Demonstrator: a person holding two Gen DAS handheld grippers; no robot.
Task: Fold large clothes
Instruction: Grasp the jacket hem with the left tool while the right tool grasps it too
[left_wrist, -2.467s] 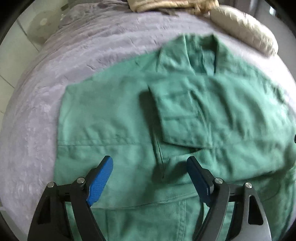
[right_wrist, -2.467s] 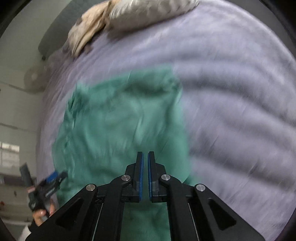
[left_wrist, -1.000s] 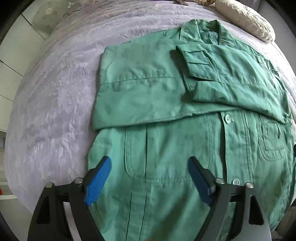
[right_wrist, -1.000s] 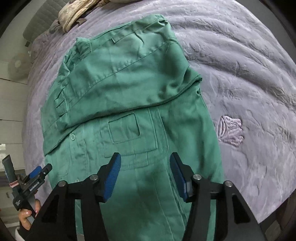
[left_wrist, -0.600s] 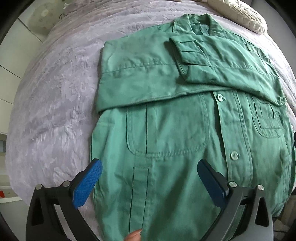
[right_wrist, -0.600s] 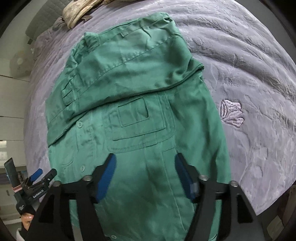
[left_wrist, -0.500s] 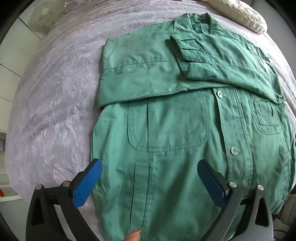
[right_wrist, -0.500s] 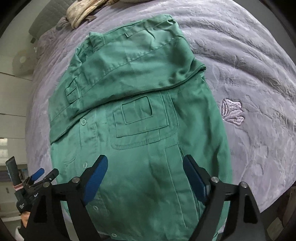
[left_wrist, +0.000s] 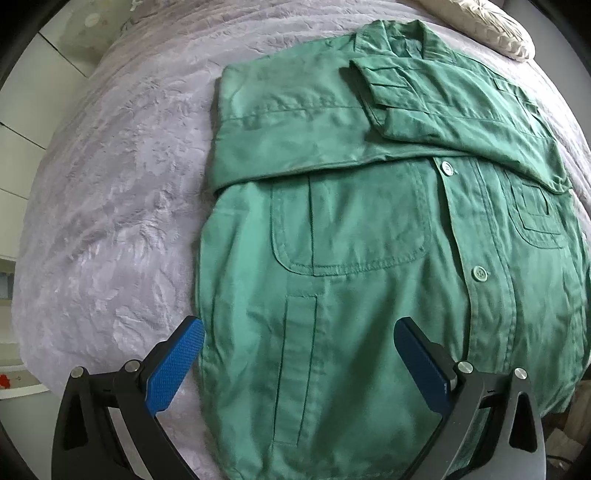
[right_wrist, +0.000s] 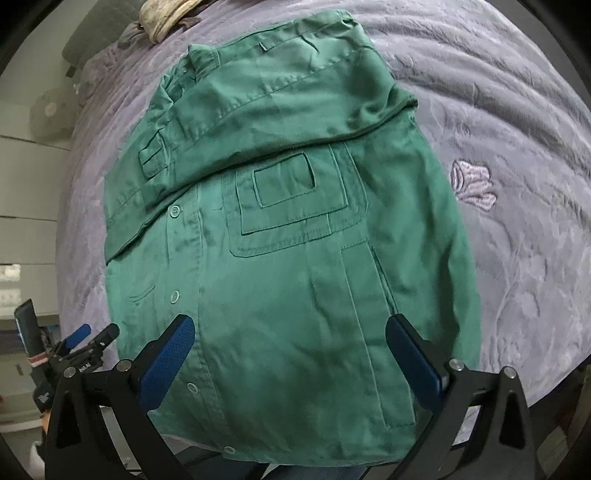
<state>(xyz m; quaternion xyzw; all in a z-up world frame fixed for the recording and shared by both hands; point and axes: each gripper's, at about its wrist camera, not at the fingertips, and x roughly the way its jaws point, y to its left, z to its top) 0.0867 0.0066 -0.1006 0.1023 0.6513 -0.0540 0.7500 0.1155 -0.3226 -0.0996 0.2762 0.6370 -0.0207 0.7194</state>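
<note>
A green work jacket (left_wrist: 369, 258) lies face up and buttoned on the lilac bed cover (left_wrist: 110, 184). Both sleeves are folded across its chest, just below the collar. My left gripper (left_wrist: 298, 326) hangs straight down over the jacket's lower left part, jaws wide open with nothing gripped. In the right wrist view the jacket (right_wrist: 295, 258) fills the middle. My right gripper (right_wrist: 290, 321) hovers above its lower right part. Its jaws are opening, and only flat cloth shows below the gap. The left gripper (right_wrist: 88, 336) shows at the left edge, held by a hand.
A cream pillow (left_wrist: 495, 26) lies beyond the collar, and a beige cloth (right_wrist: 166, 14) sits at the head of the bed. An embroidered flower (right_wrist: 472, 182) marks the cover right of the jacket. A fan (right_wrist: 48, 110) stands off the bed's left side. The bed's near edge runs under the hem.
Both grippers have drawn back from the chest toward the hem, so more of the lower jacket shows. The right jaws have spread from half open to wide. The left jaws widened too.
</note>
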